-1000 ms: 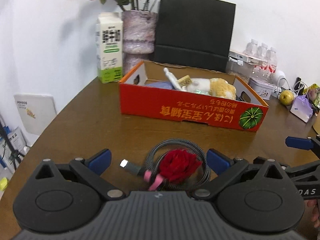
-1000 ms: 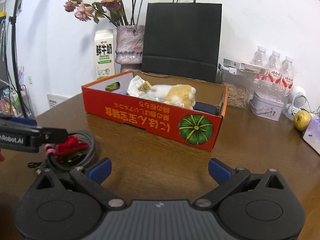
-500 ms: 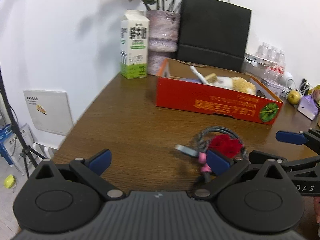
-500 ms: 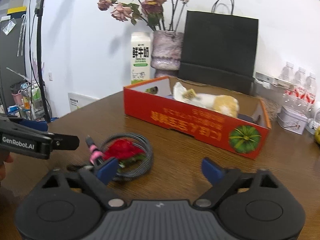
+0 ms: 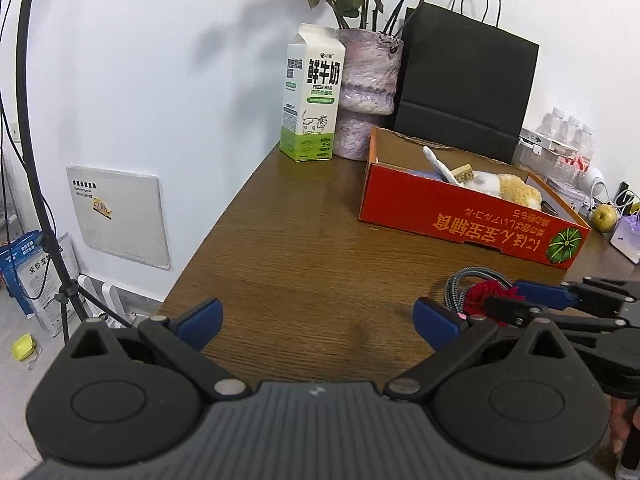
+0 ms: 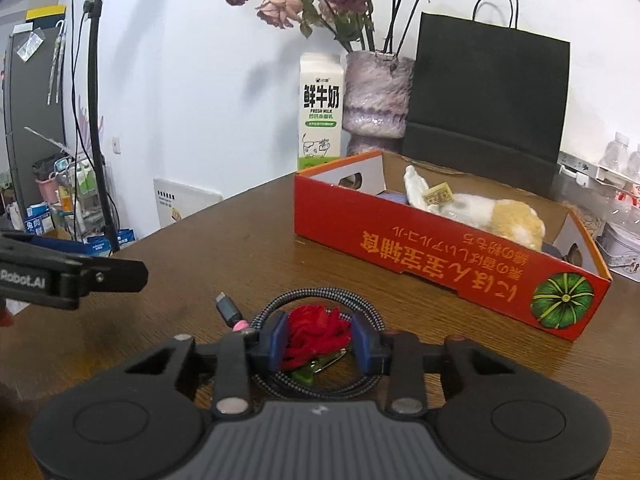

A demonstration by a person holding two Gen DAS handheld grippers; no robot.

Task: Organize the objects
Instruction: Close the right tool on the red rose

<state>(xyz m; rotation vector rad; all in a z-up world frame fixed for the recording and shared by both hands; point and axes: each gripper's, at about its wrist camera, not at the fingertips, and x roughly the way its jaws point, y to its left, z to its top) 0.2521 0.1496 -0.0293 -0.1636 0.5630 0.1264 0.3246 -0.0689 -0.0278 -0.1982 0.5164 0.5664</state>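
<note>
Red fabric rose (image 6: 316,330) on coiled cable (image 6: 320,376), near side of table (image 6: 240,248); pinched by right gripper (image 6: 318,340), jaws just closed. Left gripper (image 5: 316,316) spread, empty. Next, likely: lift, carry to far red box (image 6: 440,256).

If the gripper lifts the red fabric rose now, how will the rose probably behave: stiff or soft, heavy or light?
The red rose looks like folded cloth, so it will probably squash between the right gripper rather than resist. It seems light, so lifting should be easy. It lies inside the coiled braided cable, which may snag and drag along; whether they are attached I cannot tell.
</note>
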